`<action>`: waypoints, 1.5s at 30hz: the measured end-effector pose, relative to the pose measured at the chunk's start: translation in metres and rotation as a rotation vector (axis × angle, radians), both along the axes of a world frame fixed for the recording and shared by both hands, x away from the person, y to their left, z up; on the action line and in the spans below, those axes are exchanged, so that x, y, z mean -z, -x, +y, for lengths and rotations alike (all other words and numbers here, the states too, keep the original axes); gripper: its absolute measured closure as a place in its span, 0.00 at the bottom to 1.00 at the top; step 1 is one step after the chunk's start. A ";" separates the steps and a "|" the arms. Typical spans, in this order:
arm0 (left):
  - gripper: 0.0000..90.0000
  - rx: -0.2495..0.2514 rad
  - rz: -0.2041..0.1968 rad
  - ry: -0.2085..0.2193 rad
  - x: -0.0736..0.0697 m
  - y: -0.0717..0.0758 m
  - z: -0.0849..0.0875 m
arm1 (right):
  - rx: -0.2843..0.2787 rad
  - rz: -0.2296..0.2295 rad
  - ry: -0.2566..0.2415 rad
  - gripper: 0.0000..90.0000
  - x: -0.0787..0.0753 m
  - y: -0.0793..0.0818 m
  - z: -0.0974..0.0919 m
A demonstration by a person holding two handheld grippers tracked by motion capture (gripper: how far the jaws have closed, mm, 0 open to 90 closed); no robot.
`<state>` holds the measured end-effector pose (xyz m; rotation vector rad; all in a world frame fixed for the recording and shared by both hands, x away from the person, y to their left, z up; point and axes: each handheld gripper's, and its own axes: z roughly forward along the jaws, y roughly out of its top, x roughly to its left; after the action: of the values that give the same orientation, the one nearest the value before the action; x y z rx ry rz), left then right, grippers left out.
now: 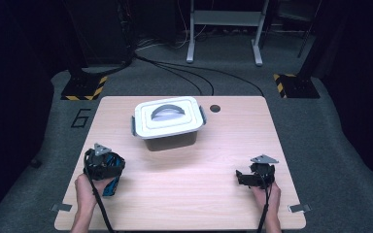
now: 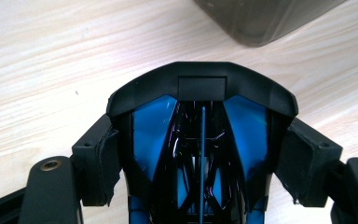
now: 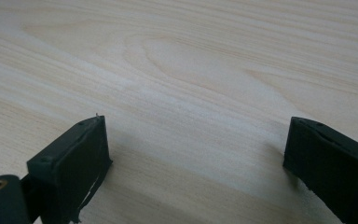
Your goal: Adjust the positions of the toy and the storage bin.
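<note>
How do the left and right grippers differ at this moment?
The left gripper is shut on a blue and black object, its pads pressing the object's sides; the right gripper is open with only bare table between its jaws. In the high view the left gripper sits near the table's left edge, the right gripper towards the right edge. Both are hand-held, have a grey plate on top and lie short of the lidded box.

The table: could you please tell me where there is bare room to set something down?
The table is bare between the left hand-held gripper, shut on a blue and black object, and the open right hand-held gripper. The right side beyond the lidded container is free too. It is tightest between container and left hand-held gripper.
</note>
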<state>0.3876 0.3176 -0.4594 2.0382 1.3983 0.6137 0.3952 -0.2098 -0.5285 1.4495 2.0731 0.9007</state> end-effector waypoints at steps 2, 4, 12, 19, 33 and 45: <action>0.28 -0.003 0.021 -0.001 0.005 -0.007 -0.001 | 0.000 0.000 0.000 0.06 0.000 0.000 0.000; 0.28 -0.002 0.047 -0.015 0.010 -0.014 -0.002 | -0.001 0.000 -0.001 0.06 0.000 0.000 0.000; 0.28 -0.018 0.131 -0.025 0.027 -0.032 -0.005 | -0.001 0.000 -0.001 0.06 0.000 0.000 0.000; 0.28 -0.016 0.185 -0.034 0.039 -0.040 -0.004 | -0.001 0.000 -0.001 0.06 0.000 0.000 0.000; 0.16 0.021 0.142 -0.017 0.028 -0.034 0.001 | -0.001 0.001 -0.001 0.06 0.000 0.000 0.000; 0.08 0.104 0.073 -0.011 -0.019 -0.037 -0.013 | -0.001 0.000 -0.001 0.06 0.000 0.000 0.000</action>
<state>0.4244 0.3049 -0.4406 2.1455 1.3229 0.5086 0.3954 -0.2098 -0.5285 1.4487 2.0744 0.9023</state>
